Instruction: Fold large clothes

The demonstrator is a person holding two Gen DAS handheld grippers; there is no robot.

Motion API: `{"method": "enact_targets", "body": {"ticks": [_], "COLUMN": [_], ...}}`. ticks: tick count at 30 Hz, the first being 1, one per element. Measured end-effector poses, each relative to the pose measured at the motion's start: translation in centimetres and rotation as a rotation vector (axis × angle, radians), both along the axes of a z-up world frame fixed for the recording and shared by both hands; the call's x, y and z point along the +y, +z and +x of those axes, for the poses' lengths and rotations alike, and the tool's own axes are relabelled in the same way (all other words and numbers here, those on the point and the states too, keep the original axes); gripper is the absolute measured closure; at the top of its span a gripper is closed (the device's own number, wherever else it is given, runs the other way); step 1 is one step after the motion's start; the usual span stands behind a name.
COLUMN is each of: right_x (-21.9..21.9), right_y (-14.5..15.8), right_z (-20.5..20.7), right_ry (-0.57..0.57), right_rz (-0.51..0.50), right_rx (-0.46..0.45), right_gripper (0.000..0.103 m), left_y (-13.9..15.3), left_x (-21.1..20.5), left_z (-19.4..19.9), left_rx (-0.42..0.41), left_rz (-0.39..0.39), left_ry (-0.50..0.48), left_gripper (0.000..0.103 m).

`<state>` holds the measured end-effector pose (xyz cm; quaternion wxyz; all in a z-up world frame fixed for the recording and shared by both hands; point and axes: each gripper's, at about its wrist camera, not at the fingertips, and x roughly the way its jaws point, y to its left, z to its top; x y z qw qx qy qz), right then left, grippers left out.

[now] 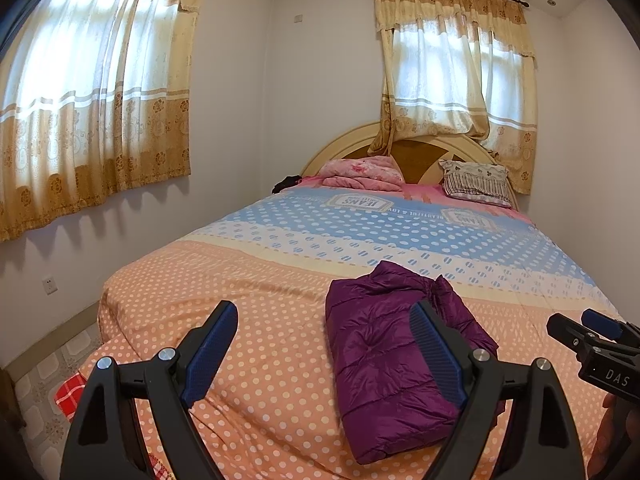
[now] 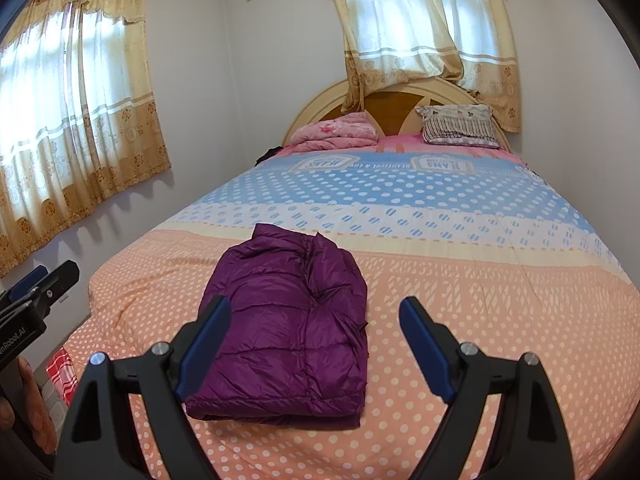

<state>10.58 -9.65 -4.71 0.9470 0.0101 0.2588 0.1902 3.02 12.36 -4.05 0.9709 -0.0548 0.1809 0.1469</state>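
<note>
A purple puffer jacket (image 1: pixel 384 364) (image 2: pixel 288 328) lies folded into a compact rectangle on the orange polka-dot end of the bed. My left gripper (image 1: pixel 324 320) hovers above the bed to the jacket's left, open, with only its right finger overlapping the jacket in view. My right gripper (image 2: pixel 314 314) hangs over the jacket's near right part, open, nothing gripped between its blue pads. Each gripper also shows in the other's view: the right gripper (image 1: pixel 592 332) at the right edge, the left gripper (image 2: pixel 40 280) at the left edge.
The bedspread (image 2: pixel 480 288) runs from orange dots to blue bands toward a wooden headboard (image 1: pixel 412 152). A pink folded quilt (image 1: pixel 360 174) and a striped pillow (image 1: pixel 476 184) lie at the head. Curtained windows are at the left and back. A red checked cloth (image 1: pixel 70 394) hangs at the bed's left corner.
</note>
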Motion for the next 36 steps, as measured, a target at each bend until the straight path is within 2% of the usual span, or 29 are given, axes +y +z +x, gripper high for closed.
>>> {"method": "enact_targets", "body": {"ticks": [36], "right_x": [0.66], "right_y": [-0.42], "right_z": [-0.52], "right_ry": [0.008], "right_rz": [-0.004], "right_rx": [0.013], "right_gripper": [0.015], "left_y": [-0.66], "left_x": [0.22], "left_z": [0.58], "left_rx": [0.017], "left_rz": [0.007], "left_ry": [0.005], "left_gripper": [0.015]}}
